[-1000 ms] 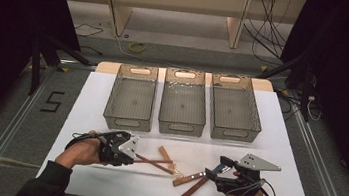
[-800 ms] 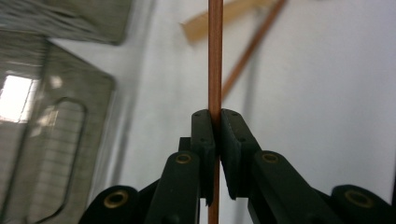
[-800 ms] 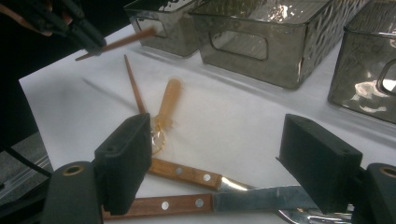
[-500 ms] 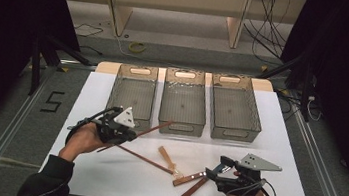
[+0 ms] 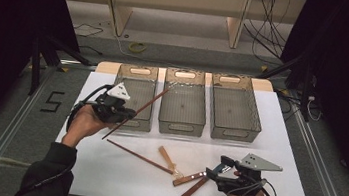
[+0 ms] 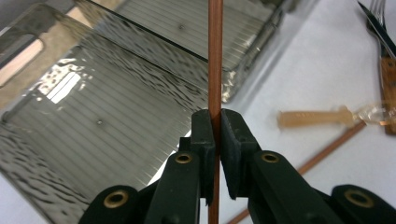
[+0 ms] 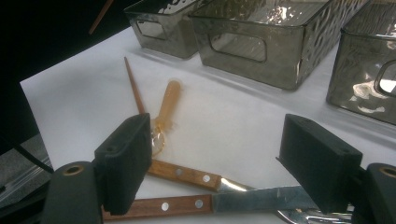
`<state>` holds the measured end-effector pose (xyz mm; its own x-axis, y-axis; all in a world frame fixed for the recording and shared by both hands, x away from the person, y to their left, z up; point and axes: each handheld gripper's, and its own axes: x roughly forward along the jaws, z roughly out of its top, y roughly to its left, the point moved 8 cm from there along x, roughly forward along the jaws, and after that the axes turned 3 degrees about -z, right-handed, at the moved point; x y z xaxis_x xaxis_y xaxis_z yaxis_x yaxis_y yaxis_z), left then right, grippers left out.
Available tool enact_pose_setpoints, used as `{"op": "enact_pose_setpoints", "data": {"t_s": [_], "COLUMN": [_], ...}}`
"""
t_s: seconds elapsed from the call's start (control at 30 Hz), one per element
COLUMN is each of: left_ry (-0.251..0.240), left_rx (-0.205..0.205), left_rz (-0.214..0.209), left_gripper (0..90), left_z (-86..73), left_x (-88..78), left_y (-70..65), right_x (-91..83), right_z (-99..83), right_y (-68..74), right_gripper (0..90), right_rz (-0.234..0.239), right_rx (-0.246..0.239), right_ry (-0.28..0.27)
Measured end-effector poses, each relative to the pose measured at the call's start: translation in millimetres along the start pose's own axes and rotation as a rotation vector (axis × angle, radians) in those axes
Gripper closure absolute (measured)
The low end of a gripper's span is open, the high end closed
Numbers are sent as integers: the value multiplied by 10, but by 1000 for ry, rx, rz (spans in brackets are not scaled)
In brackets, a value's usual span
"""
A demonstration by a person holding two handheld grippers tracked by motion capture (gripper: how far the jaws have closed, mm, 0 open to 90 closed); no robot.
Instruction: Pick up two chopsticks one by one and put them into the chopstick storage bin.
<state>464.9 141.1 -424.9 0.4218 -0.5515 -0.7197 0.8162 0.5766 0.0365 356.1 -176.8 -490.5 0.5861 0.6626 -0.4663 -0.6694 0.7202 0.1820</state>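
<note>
Reddish-brown wood — a slim chopstick (image 6: 215,70) is clamped between the fingers of the left gripper (image 5: 119,114), running straight up past the fingertips and out below them, so the hold sits partway along its length. Beyond the fingers lies the left bin (image 5: 135,95) of three smoked-plastic bins, with the stick's far end angling over that bin's rim. The right gripper (image 7: 224,163) hovers with its fingers well apart, clamped on nothing; between and just past them lie two wooden-handled utensils (image 7: 187,175), a small pale tool (image 7: 169,100) and a second chopstick (image 5: 139,155) on the white worktop (image 5: 281,156).

The likely trouble: the stick is thin and smooth, gripped on a narrow line — it could pivot or slide in the pads, catch its tip on the bin wall, and drop outside the bin.
</note>
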Motion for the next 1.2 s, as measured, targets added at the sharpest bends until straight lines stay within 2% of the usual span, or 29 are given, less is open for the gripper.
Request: {"op": "enact_pose_setpoints", "data": {"t_s": [0.2,0.4,0.47,0.9,1.2], "left_ry": [-30,-48,-40,-71,-99], "left_rx": [-58,-78,-79,-114,-187], "left_rz": [36,74,92,153,178], "left_gripper": [836,836,836,836,836], "left_z": [85,183,206,406,374], "left_x": [-53,-113,-109,0,110], "left_y": [188,382,452,773,968], "right_x": [0,-1,0,-2,-4], "right_z": [-1,1,1,6,5], "right_y": [0,-1,0,-6,-4], "right_gripper": [261,261,261,261,261], "right_rz": [1,2,3,9,13], "right_rx": [0,1,1,3,4], "right_ry": [0,-1,-1,-7,-8]}}
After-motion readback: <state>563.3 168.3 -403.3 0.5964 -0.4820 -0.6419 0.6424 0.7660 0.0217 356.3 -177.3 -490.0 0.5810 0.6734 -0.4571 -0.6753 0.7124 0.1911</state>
